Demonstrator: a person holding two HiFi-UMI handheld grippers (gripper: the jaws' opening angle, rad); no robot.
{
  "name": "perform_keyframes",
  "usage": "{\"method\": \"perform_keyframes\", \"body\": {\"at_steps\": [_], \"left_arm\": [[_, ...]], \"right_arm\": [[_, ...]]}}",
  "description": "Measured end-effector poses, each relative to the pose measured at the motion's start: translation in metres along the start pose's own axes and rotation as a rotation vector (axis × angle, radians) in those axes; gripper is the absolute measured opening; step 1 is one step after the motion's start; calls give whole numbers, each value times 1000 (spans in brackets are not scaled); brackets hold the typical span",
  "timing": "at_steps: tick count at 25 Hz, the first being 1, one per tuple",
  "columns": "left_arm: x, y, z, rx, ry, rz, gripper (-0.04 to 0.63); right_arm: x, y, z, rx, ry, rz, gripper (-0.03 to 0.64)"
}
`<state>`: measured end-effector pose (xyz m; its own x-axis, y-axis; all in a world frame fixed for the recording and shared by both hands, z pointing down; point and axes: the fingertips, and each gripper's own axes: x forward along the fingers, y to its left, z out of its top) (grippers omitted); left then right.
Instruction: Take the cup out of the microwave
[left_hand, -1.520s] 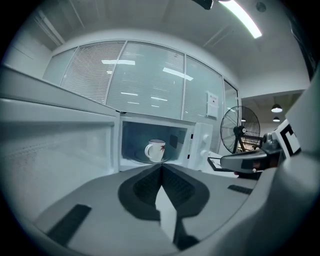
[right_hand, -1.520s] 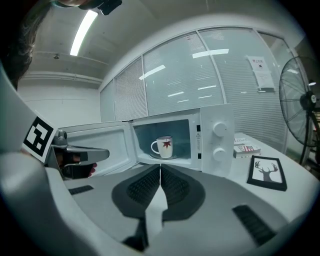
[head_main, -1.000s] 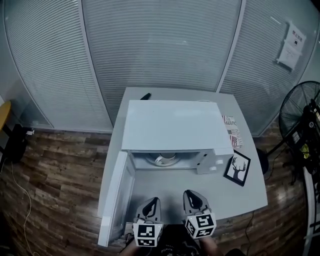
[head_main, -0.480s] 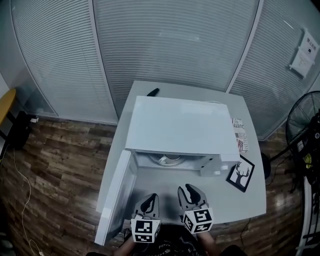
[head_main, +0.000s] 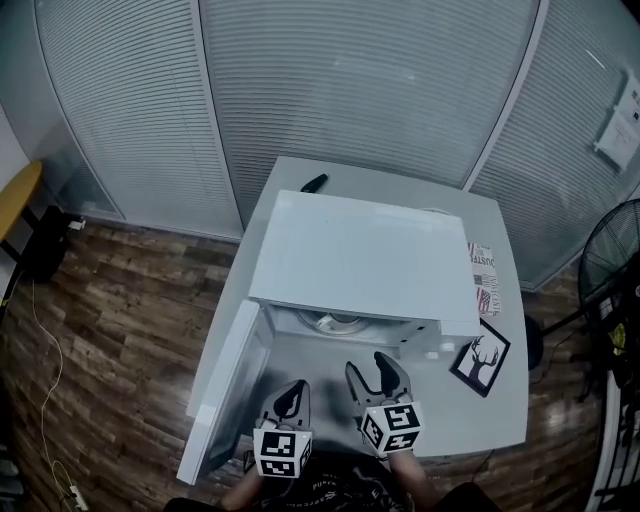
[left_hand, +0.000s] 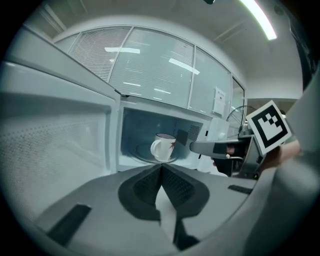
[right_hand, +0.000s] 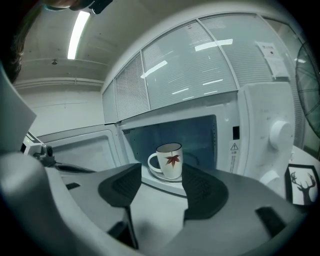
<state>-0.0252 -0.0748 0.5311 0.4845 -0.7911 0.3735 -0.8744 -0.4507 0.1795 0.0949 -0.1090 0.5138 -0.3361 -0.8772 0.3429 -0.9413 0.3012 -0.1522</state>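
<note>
Ahead, cup (right_hand: 170, 160) beyond just-opened, empty right fingers (right_hand: 202, 192)

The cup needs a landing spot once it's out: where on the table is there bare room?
Bare: the table strip in front of the open microwave, between its door and the deer picture, and the front right corner. Crowded: the right edge, with the picture and a printed packet.

Left gripper (head_main: 292, 390), right gripper (head_main: 372, 372): grey, dark ribbed pads (right_hand: 122, 187), black-white marker cubes (head_main: 392, 427).
</note>
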Motion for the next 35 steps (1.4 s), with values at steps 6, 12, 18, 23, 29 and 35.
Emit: {"method": "perform_keyframes", "body": {"at_steps": [6,12,18,23,29,35], "left_arm": [[5,8,-5,-3,22,44,6],[5,9,-10,-15,38,61,6],[3,8,-12,-11,39,74,6],[-4,11,-16,-5,49,93,6],[-10,14,-18,6,53,106,6],[-9,12,-17,24,58,104,6]], "right_arm": [[21,-9,-1,-4,5,17,279],[48,-16,7,-65,-5,28,312],[69,-19,5,-79,28,29,348],[82,-21,3,-93,38,27,354],[99,-22,1,-108,55,35,354],[113,-23,-3,-118,78,33,359]]}}
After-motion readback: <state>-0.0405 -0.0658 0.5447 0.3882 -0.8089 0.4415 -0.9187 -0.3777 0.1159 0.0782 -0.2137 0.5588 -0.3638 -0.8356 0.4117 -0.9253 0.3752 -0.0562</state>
